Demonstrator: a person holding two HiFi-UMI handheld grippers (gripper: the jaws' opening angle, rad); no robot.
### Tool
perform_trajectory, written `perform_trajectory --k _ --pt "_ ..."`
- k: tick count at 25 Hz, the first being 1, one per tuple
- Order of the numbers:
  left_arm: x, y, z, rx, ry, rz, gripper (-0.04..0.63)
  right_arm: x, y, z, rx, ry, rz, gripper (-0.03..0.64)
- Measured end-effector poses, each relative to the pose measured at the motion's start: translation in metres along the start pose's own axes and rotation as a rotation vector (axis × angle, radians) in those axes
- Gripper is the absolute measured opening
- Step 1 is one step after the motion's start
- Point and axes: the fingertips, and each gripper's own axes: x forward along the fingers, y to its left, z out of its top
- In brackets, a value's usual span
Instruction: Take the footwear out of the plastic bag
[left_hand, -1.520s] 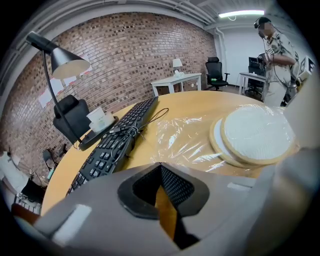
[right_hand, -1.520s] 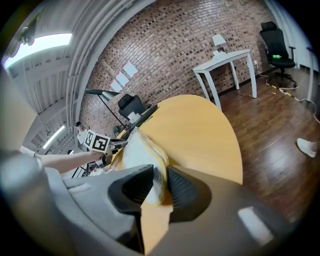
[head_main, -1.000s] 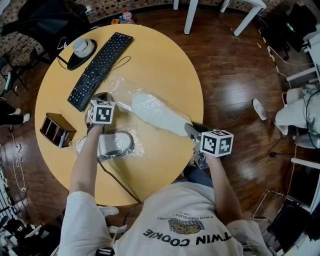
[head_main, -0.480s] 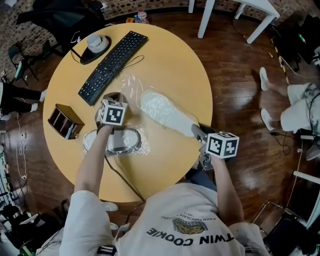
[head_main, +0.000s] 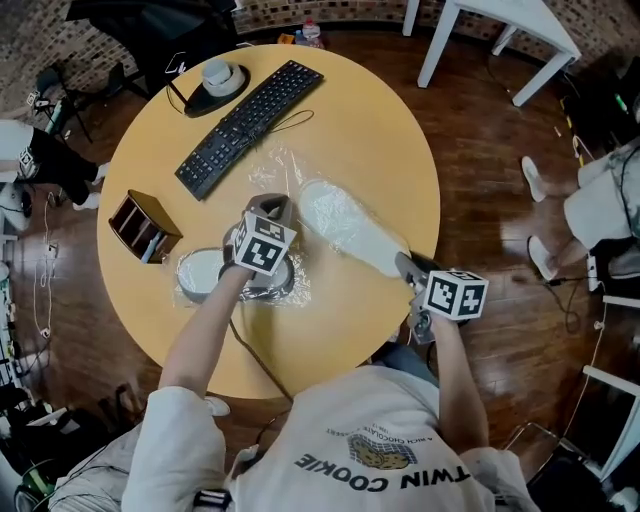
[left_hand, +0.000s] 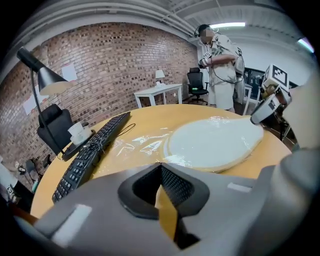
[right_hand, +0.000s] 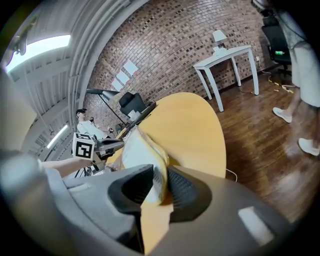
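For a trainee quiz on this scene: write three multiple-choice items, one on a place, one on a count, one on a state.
1. Where does the keyboard lie?
A. On the floor
B. On the far part of the round table
C. On a chair

2. How many slippers lie on that table?
A. One
B. Two
C. Four

3. How is the right hand-held gripper?
A. Wide open and empty
B. Shut on a cable
C. Shut on the end of a white slipper

Key:
1 B: the head view shows it on the yellow tabletop, away from the person.
2 B: one lies sole-up, and a second, dark-rimmed slipper lies by the left hand-held gripper.
3 C: the right gripper view shows both jaws pressed on the slipper's edge.
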Motion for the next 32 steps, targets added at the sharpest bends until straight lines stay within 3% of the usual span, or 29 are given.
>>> perform_trajectory --k 7,14,32 --pt "0.017 -0.016 -0.012 0.056 0.067 -0.020 0.006 -0.001 0.002 0.001 0.000 -0.001 0.008 0.089" --pt "0.021 -0.018 -0.009 0.085 0.100 0.026 0.005 -0.009 0.002 -0.002 -0.009 -0.033 0.003 0.087" --pt "0.022 -0.016 -0.010 0.051 0.157 0.100 0.005 -0.070 -0.025 -0.018 -0.009 -0.043 0.033 0.081"
